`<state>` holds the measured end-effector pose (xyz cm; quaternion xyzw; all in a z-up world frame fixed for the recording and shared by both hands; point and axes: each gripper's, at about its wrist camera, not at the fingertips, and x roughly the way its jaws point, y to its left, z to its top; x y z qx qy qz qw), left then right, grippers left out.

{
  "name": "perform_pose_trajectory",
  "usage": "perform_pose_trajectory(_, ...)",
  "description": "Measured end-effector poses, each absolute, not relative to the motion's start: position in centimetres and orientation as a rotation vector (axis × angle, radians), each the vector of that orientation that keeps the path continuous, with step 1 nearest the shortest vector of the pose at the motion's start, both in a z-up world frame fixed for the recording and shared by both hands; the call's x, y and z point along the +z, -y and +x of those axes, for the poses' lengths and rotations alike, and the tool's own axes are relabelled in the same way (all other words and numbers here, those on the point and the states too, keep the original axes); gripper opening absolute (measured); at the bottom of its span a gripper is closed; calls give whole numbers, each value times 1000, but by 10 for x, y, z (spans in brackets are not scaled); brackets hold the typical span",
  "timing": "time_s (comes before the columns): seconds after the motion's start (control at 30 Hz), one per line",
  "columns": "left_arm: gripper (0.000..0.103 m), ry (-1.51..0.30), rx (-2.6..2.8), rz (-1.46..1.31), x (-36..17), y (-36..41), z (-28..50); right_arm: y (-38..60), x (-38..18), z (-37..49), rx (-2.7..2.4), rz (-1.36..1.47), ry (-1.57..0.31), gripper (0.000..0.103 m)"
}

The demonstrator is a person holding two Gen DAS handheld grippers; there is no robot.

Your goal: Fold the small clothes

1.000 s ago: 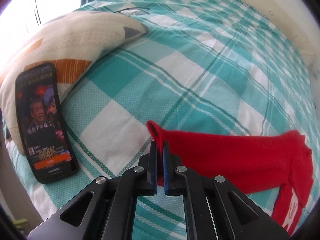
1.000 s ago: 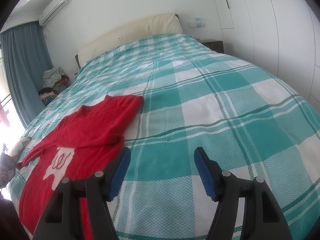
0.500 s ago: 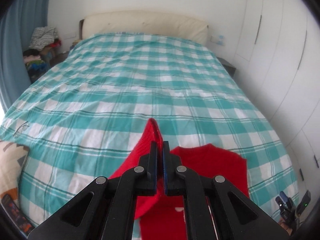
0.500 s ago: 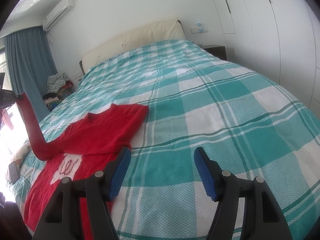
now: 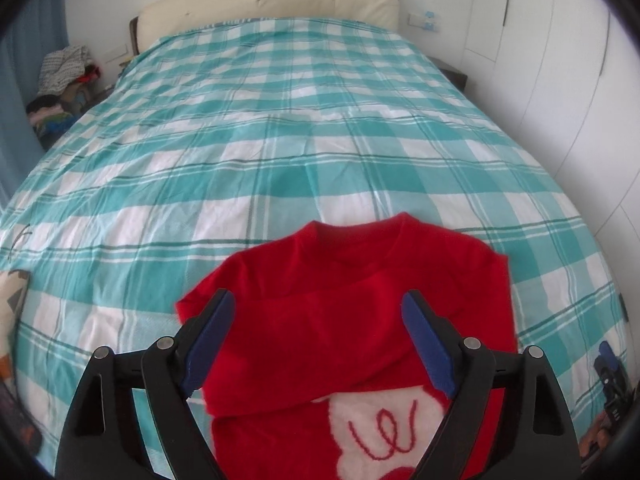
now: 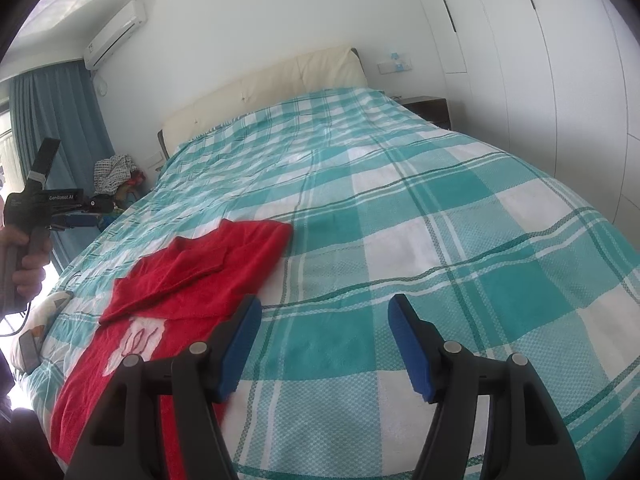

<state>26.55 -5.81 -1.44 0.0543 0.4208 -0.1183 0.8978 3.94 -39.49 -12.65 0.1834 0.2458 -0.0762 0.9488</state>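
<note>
A red sweater (image 5: 348, 280) with a white patch (image 5: 384, 432) on its chest lies flat near the foot of the checked bed (image 5: 280, 140). One sleeve (image 6: 168, 284) is folded across the chest. My left gripper (image 5: 318, 308) hovers above the sweater. Its jaws are opening, with nothing between them. In the right wrist view the left gripper (image 6: 86, 216) shows in a hand at the left edge, well above the bed. My right gripper (image 6: 324, 312) stands open over bare bedspread, just right of the sweater (image 6: 200, 276).
A patterned pillow (image 6: 52, 304) with a phone (image 6: 28, 348) on it lies at the bed's left edge. Behind, a cream headboard (image 5: 272, 4); beside it, a pile of clothes (image 5: 60, 76). White wardrobe doors (image 6: 560, 60) and a dark nightstand (image 6: 428, 108) stand at the right.
The left gripper carried the sleeve from the pillow side up and across onto the sweater's chest, then let it go and opened. The right gripper has stayed where it was.
</note>
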Motion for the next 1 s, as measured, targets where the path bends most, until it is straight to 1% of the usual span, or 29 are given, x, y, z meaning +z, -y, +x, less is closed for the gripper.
perform_pose_trajectory(0.2,92,-925,17,170,-70,-44,251,395,-123,38,-172,352,-493,66)
perform_pose_trajectory(0.3,92,-953,106,141,-104,-84,239,393,-121,36,-189,321,-487,67)
perform_pose_trajectory(0.47,92,-978,180,25,-150,-126,231,393,-130,41,-215,314,-521,69)
perform_pose_trajectory(0.53,97,-976,174,-25,-161,-134,227,397,-138,43,-231,329,-543,69)
perform_pose_trajectory(0.63,100,-967,179,-80,-160,-136,229,404,-146,44,-256,346,-571,69)
perform_pose_trajectory(0.7,102,-980,184,-50,-165,-131,233,408,-150,45,-266,362,-583,69)
perform_pose_trajectory(0.8,102,-962,188,-30,-164,-127,234,413,-155,48,-280,378,-599,69)
perform_pose_trajectory(1.0,102,-820,159,-8,-140,-125,234,414,-162,52,-293,364,-624,69)
